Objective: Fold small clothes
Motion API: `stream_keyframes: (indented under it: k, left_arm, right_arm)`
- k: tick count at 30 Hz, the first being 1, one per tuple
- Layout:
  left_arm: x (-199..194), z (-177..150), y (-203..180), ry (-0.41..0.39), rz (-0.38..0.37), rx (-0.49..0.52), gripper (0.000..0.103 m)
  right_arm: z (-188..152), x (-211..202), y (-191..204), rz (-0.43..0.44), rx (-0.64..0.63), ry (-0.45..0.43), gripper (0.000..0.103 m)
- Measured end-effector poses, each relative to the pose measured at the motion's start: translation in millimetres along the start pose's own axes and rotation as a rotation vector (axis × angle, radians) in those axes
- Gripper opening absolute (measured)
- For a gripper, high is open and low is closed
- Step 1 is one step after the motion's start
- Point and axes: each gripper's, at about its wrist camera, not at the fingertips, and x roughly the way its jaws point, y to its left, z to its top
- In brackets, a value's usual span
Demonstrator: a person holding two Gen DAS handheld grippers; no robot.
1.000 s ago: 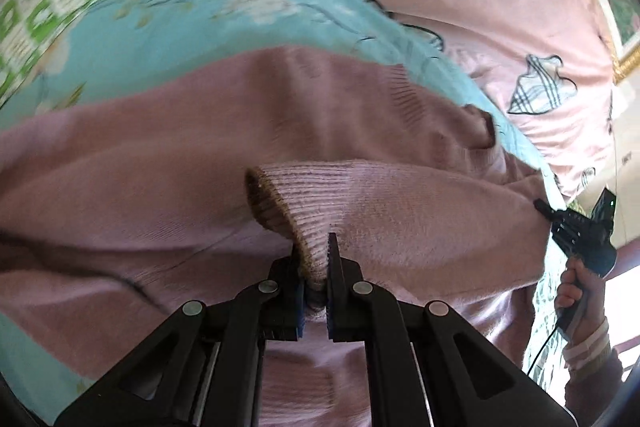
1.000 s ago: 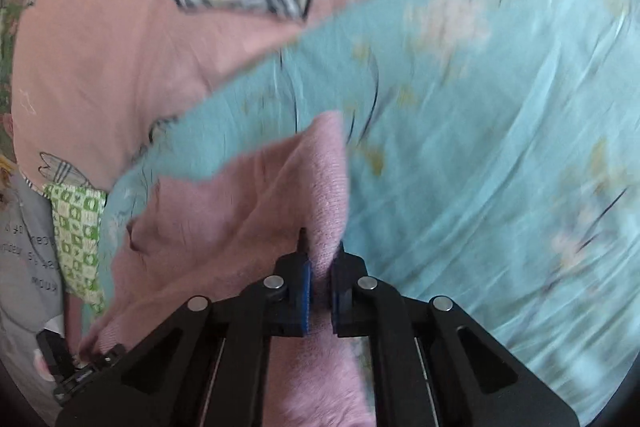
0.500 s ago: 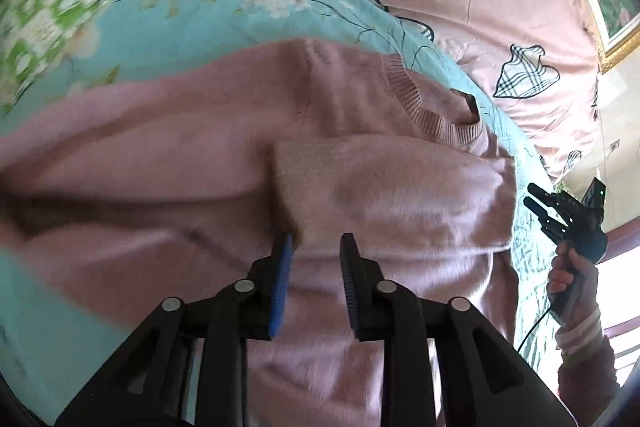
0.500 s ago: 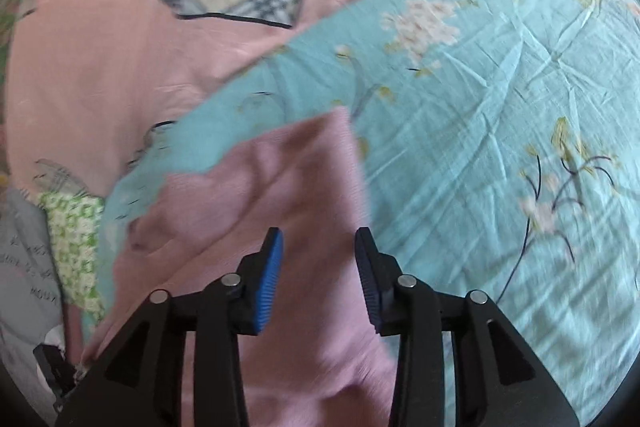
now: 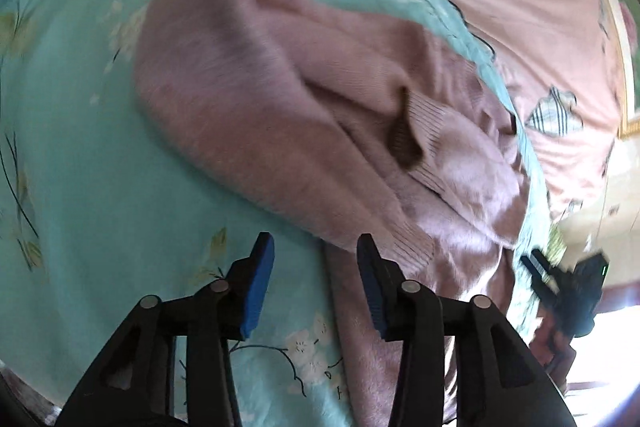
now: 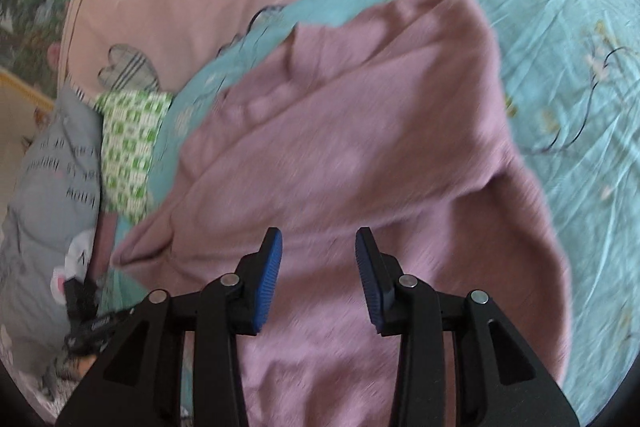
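A pink knit sweater [image 5: 256, 99] lies on a turquoise floral sheet [image 5: 80, 167], partly folded, with a ribbed cuff [image 5: 424, 135] lying on top. My left gripper [image 5: 314, 267] is open and empty, just off the sweater's near edge above the sheet. The right gripper [image 5: 560, 287] shows at the far right of the left wrist view. In the right wrist view the sweater [image 6: 360, 131] fills the middle, and my right gripper [image 6: 319, 263] is open and empty above it. The left gripper [image 6: 86, 311] shows at the lower left.
A pink quilt with plaid hearts [image 5: 520, 27] lies beyond the sheet [image 6: 580, 107]. A green-and-white checked cloth [image 6: 128, 147] and a grey printed garment [image 6: 56, 187] lie at the left in the right wrist view.
Both grippers let go of the sweater, opened wide and drew back. The left one swung left, so the sheet now lies under it.
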Motion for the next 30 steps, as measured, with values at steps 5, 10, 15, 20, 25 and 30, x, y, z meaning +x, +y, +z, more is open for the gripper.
stream_keyframes:
  k: [5,10,15,20,25,30]
  left_arm:
    - [15.7,9.7,17.3,0.0,-0.067,-0.124,0.051]
    - [24.7,18.3,13.3,-0.034,-0.086,-0.13,0.013]
    - [-5.9,17.8,-30.1,-0.135,-0.079,0.018,0.005]
    - [-44.6,22.4,-112.7,-0.214,-0.189,0.185,0.005]
    - [-27.9,29.7,-205.1,-0.185,-0.303,0.333,0.005]
    - [36.8,27.9,-283.9,-0.096,-0.359,0.433,0.005]
  right_arm:
    - [-15.8,-1.1,13.7,0.014,-0.014,0.016,0.04]
    - [-22.2,-5.7,12.0,0.009,0.008,0.014,0.04]
    - [-23.0,-14.3,7.0,0.001,0.012,-0.014,0.04]
    - [-19.6,-19.7,-4.9,0.009,0.042,-0.038,0.04]
    - [-12.5,-26.4,-22.0,0.012,0.089,-0.072,0.04]
    - [-4.7,-40.6,-47.8,-0.011,0.139,-0.109,0.04]
